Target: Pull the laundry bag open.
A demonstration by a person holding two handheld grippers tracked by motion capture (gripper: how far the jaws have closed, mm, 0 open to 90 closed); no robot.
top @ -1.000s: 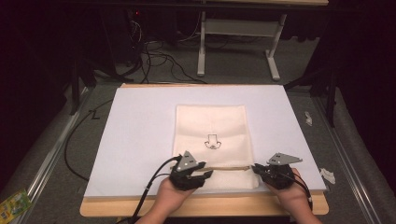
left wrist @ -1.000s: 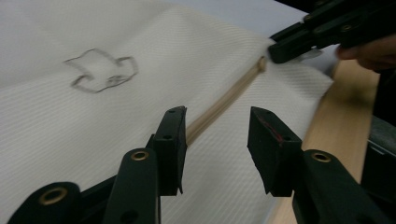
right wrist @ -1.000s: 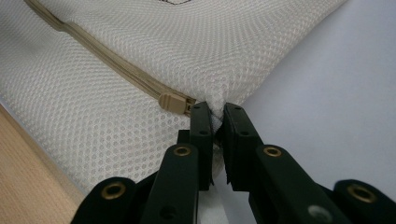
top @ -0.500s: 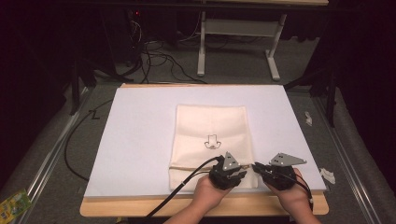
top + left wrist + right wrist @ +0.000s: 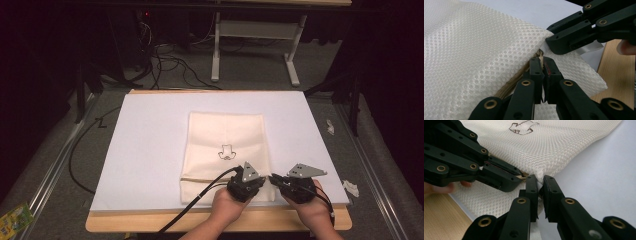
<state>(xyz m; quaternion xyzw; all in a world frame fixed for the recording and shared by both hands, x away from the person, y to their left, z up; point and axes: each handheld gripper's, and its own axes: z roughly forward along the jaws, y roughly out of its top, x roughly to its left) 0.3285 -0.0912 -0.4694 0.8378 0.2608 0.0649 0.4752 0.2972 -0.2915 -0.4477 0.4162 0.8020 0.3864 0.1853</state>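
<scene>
**Left gripper ran the zip across to meet the right**

Sliding rightward along the near edge, the left gripper (image 5: 251, 183) had travelled from the bag's left side a second ago to sit just beside the right gripper (image 5: 278, 181), which held its post at the near right corner throughout. The cream mesh bag (image 5: 226, 135) lay flat on the white sheet (image 5: 150, 140), its long axis running away from the person, small printed emblem (image 5: 226, 152) near the middle, and the tan zipper (image 5: 205, 178) ran crosswise along the near end.

And look at the grip: in the left gripper view, the left tongs were pinched nearly closed on what looked like the zipper pull (image 5: 540, 55), a small tan tab poking up between the tips. In the right gripper view, the right tongs were clamped on a bunched fold of mesh at the corner (image 5: 539, 177), anchoring it.

So everything turned on that zipper line. It stretched leftward from both tools, with the right end of the track just at the right tongs. By my read, the pull had almost no track left that way; any further travel had to go back left, and the left hand (image 5: 225, 207) was the one placed for it.
</scene>
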